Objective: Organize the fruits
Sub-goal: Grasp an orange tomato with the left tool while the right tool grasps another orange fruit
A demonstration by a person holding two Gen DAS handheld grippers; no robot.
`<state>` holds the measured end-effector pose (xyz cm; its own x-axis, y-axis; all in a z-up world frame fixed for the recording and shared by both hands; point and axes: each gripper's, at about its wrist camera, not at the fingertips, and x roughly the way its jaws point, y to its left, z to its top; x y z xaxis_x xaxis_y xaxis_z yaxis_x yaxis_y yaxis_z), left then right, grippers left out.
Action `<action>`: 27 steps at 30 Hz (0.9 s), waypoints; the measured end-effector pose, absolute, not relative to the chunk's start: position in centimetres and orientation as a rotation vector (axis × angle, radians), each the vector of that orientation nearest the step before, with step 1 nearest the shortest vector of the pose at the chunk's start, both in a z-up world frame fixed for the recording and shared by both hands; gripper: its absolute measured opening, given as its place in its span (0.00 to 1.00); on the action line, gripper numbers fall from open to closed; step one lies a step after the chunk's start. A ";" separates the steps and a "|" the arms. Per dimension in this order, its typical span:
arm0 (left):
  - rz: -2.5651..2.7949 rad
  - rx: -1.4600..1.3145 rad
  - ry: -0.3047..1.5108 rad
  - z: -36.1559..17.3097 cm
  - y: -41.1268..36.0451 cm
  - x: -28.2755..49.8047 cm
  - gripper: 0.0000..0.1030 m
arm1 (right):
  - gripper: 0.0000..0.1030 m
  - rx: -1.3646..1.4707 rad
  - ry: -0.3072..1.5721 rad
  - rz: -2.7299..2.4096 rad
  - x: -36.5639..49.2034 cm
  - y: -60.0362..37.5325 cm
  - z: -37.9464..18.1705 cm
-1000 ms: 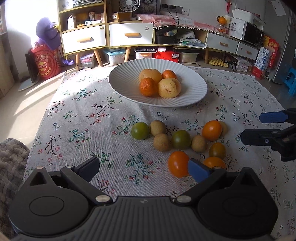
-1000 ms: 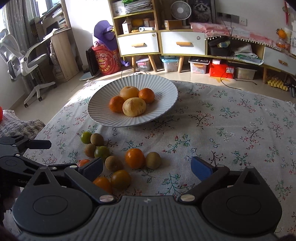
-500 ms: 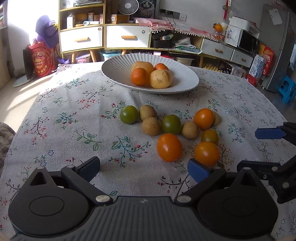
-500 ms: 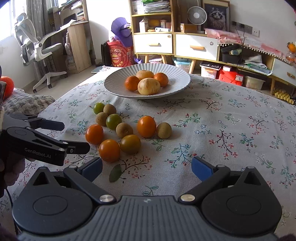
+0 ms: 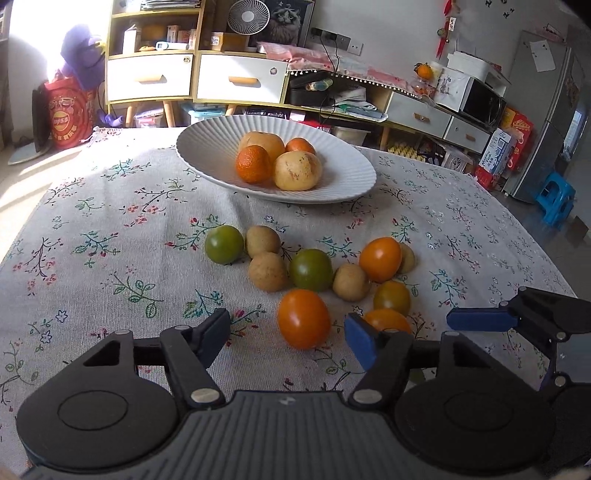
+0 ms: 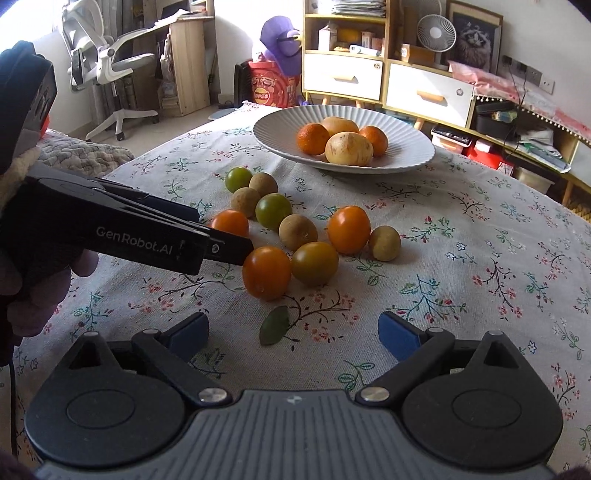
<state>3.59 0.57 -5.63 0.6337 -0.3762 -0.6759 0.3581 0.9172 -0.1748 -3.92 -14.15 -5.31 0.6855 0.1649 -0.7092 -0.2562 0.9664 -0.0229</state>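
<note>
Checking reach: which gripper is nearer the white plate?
Neither clearly. Left gripper and right gripper, both open, sit short of the loose fruit cluster, with the white plate beyond.

A lived-in home: a table under a floral cotton tablecloth (image 5: 110,221), wooden shelving with white drawers (image 5: 240,77), a white desk fan (image 5: 242,16), a white microwave (image 5: 476,99), a white swivel chair (image 6: 110,62).

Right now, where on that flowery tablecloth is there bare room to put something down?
Bare cloth lies left of the loose fruit cluster, toward the sunlit edge, and right of the cluster in the right wrist view, beyond the brown fruit. It is crowded between the white plate and the left gripper.
</note>
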 end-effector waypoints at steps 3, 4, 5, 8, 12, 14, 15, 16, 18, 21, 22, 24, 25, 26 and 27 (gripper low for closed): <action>-0.419 -0.041 0.788 -5.5 0.6 3.7 0.41 | 0.87 -0.125 0.780 0.247 -3.6 -13.8 -5.3; -0.421 -0.044 0.791 -5.5 0.7 3.8 0.36 | 0.82 -0.125 0.780 0.253 -3.6 -13.6 -5.2; -0.424 -0.046 0.794 -5.5 0.6 3.8 0.35 | 0.78 -0.124 0.781 0.259 -3.5 -13.5 -5.2; -0.430 -0.048 0.801 -5.5 0.5 3.8 0.26 | 0.68 -0.122 0.779 0.270 -3.4 -13.2 -5.0; -0.432 -0.038 0.810 -5.5 0.4 3.8 0.15 | 0.57 -0.123 0.776 0.277 -3.2 -12.8 -4.9; -0.432 -0.027 0.812 -5.4 0.3 3.7 0.15 | 0.55 -0.122 0.776 0.280 -3.1 -12.6 -4.8; -0.432 -0.023 0.813 -5.4 0.3 3.7 0.15 | 0.54 -0.123 0.777 0.281 -3.0 -12.6 -4.8; -0.429 -0.018 0.815 -5.4 0.3 3.7 0.15 | 0.52 -0.125 0.776 0.281 -3.0 -12.5 -4.8; -0.424 -0.010 0.820 -5.3 0.2 3.7 0.14 | 0.48 -0.129 0.776 0.283 -3.0 -12.4 -4.7; -0.413 -0.005 0.829 -5.2 0.1 3.7 0.14 | 0.42 -0.129 0.775 0.284 -2.9 -12.3 -4.7; -0.409 -0.006 0.832 -5.2 0.2 3.7 0.14 | 0.41 -0.129 0.775 0.283 -2.9 -12.3 -4.7; -0.403 -0.007 0.838 -5.1 0.3 3.7 0.14 | 0.38 -0.132 0.774 0.278 -2.9 -12.3 -4.6; -0.401 -0.008 0.841 -5.1 0.3 3.7 0.14 | 0.36 -0.133 0.774 0.275 -2.8 -12.2 -4.5; -0.399 -0.008 0.843 -5.1 0.3 3.6 0.14 | 0.34 -0.131 0.773 0.273 -2.8 -12.2 -4.5; -0.397 -0.008 0.845 -5.1 0.4 3.6 0.14 | 0.33 -0.127 0.773 0.271 -2.7 -12.2 -4.5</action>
<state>3.59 0.36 -5.08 0.5950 -0.3447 -0.7261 0.3385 0.9268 -0.1626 -2.68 -12.25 -4.47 0.6830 0.1944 -0.7041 -0.2874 0.9577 -0.0143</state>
